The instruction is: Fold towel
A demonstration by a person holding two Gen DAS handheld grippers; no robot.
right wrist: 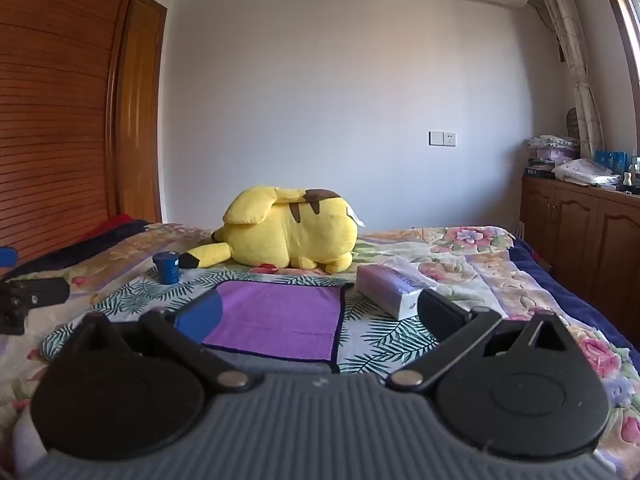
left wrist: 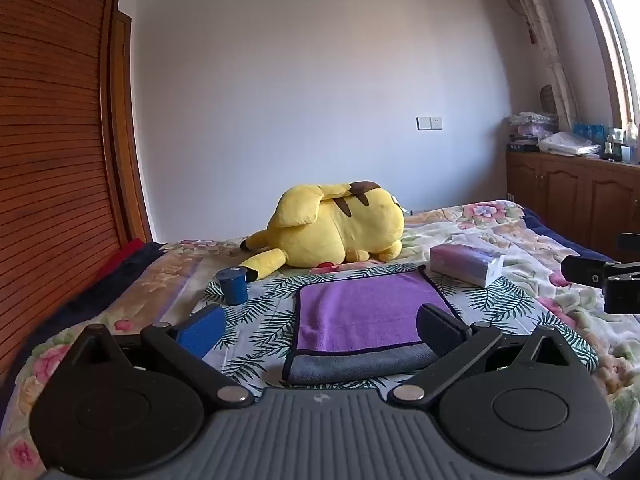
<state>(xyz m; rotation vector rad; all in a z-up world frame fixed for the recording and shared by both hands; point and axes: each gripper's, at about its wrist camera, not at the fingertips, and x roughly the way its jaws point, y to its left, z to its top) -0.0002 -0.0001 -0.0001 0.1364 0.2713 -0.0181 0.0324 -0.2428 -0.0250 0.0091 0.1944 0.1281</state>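
A purple towel point(left wrist: 368, 312) with a dark border lies folded on a leaf-print cloth point(left wrist: 256, 312) on the bed, its grey underside showing along the near edge. It also shows in the right wrist view point(right wrist: 280, 316). My left gripper point(left wrist: 320, 328) is open and empty, held just short of the towel's near edge. My right gripper point(right wrist: 320, 316) is open and empty, in front of the towel's right part. The right gripper's tip shows at the right edge of the left wrist view point(left wrist: 600, 280).
A yellow plush toy point(left wrist: 340, 228) lies behind the towel. A blue cup point(left wrist: 233, 286) stands at the towel's left, a tissue pack point(left wrist: 466, 264) at its right. A wooden wardrobe point(left wrist: 48, 160) is on the left, low cabinets point(left wrist: 572, 200) on the right.
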